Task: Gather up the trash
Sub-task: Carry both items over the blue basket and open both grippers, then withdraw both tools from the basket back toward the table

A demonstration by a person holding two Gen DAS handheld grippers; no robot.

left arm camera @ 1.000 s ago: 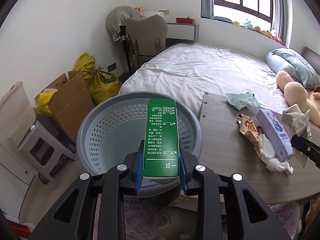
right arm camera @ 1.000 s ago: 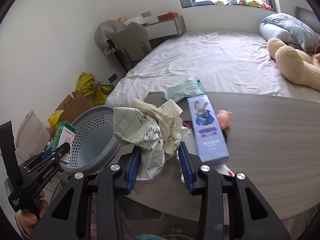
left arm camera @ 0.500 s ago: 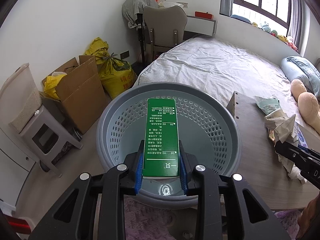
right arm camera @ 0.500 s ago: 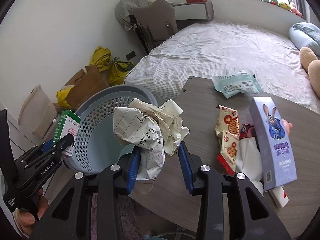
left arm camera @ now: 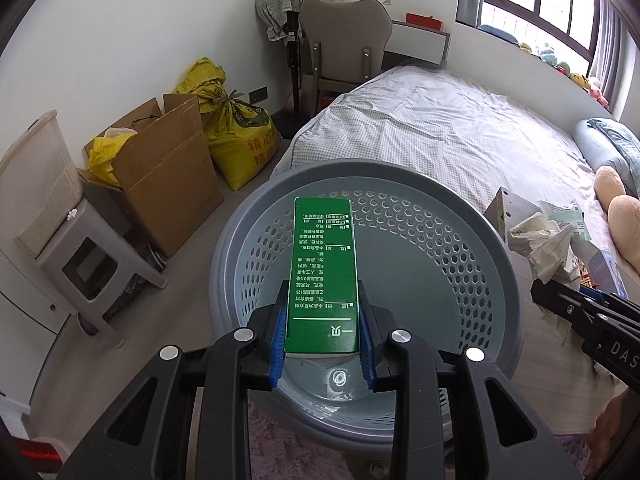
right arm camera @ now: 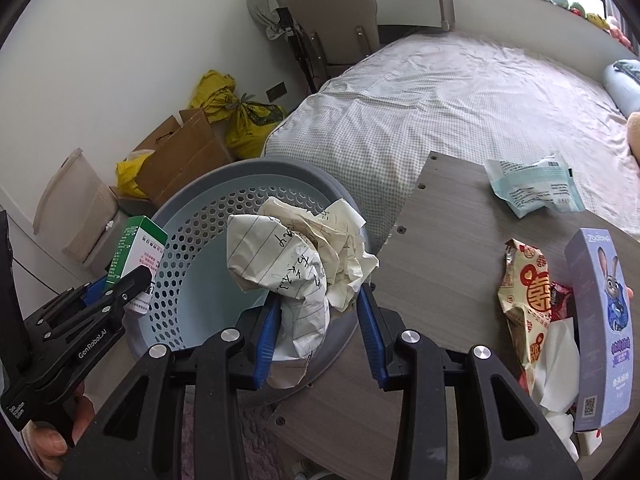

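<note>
Over the grey perforated basket (left arm camera: 460,264) is where we now hold both pieces of trash. A second ago the basket sat ahead and off to one side; since then both hands have swung across and dipped, so its open mouth fills the left wrist view. Our left gripper (left arm camera: 322,354) has its blue pads pressed against the sides of the green box (left arm camera: 323,272), which juts out above the basket floor. Our right gripper (right arm camera: 318,336) pinches the crumpled lined paper (right arm camera: 296,260) above the near rim, beside the table edge (right arm camera: 436,264). We judge that both loads are placed for letting go, the box more squarely than the paper.

By our count: one basket, bare inside as far as we see; two pieces in our grip; and on the table one pale blue packet (right arm camera: 528,186), one red-and-cream snack wrapper (right arm camera: 524,300), one lilac rabbit carton (right arm camera: 604,332) and some white tissue (right arm camera: 556,364). Whether more lies under the carton we cannot tell.
</note>
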